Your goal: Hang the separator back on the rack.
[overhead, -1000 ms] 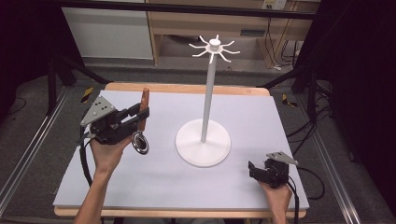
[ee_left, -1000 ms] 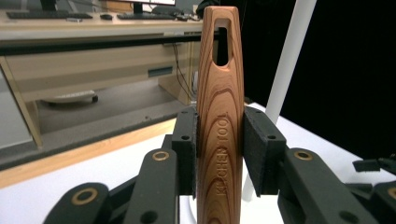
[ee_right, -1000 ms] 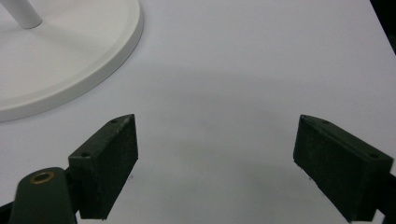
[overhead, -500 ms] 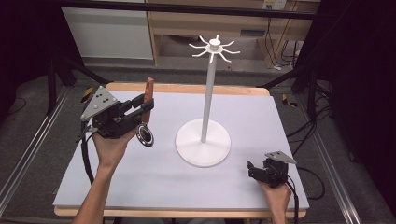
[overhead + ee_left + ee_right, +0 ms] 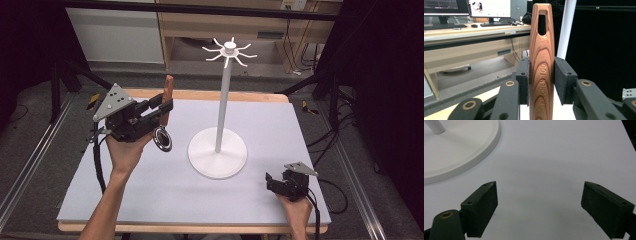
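Pads [image 5: 524, 80] of the left gripper [image 5: 541, 82] clamp the wooden handle [image 5: 541, 62] from both sides; handle stands upright, hang slot at its top end. White pole [image 5: 566, 27] sits just behind, slightly right.

High view: left gripper [image 5: 161, 107] holds the kitchen tool above the table [image 5: 300, 125], handle up, round metal head [image 5: 162, 138] hanging below. Hook stand [image 5: 220, 150] is to its right, hooks [image 5: 230, 50] higher than the slot, so the slot likely goes up and right. Left hand is nearer.

Right gripper view: right gripper [image 5: 539, 205] jaws spread wide, nothing between, beside the stand base [image 5: 461, 150].
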`<state>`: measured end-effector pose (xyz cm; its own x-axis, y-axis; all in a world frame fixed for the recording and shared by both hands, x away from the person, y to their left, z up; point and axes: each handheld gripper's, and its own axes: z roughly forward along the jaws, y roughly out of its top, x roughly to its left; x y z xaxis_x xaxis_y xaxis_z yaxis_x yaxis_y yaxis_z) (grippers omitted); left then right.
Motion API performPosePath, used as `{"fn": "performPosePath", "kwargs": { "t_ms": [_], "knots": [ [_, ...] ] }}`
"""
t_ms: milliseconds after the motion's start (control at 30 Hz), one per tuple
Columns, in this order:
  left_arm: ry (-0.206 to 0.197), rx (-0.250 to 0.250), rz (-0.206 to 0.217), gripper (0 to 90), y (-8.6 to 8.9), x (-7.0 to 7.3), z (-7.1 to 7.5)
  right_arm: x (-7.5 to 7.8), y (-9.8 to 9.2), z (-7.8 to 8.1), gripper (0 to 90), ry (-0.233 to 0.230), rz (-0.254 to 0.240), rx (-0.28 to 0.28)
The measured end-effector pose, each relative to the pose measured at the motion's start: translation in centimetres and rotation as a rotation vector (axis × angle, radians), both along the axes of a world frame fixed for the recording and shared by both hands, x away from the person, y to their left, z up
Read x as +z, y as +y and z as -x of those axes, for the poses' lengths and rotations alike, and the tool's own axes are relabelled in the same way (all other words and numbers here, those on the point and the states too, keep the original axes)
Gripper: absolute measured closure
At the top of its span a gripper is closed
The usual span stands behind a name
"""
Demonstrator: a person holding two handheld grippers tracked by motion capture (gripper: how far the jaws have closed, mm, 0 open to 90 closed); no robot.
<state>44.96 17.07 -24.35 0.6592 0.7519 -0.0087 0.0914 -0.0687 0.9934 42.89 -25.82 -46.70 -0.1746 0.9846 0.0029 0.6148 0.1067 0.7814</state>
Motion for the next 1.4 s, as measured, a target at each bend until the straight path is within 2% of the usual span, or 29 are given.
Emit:
{"fn": "performPosePath", "kwargs": {
  "t_ms": [567, 1400],
  "knots": [
    [-0.027, -0.036, 0.0, 66.9, -1.6, 1.9, 0.3, 0.1, -0.1, 0.0, 14.3, -0.006, -0.005, 0.0],
    [-0.04, -0.066, 0.003, 66.9, -3.5, 3.3, -0.3, 0.0, -0.1, 0.0, 14.3, -0.007, -0.002, -0.001]
  ]
}}
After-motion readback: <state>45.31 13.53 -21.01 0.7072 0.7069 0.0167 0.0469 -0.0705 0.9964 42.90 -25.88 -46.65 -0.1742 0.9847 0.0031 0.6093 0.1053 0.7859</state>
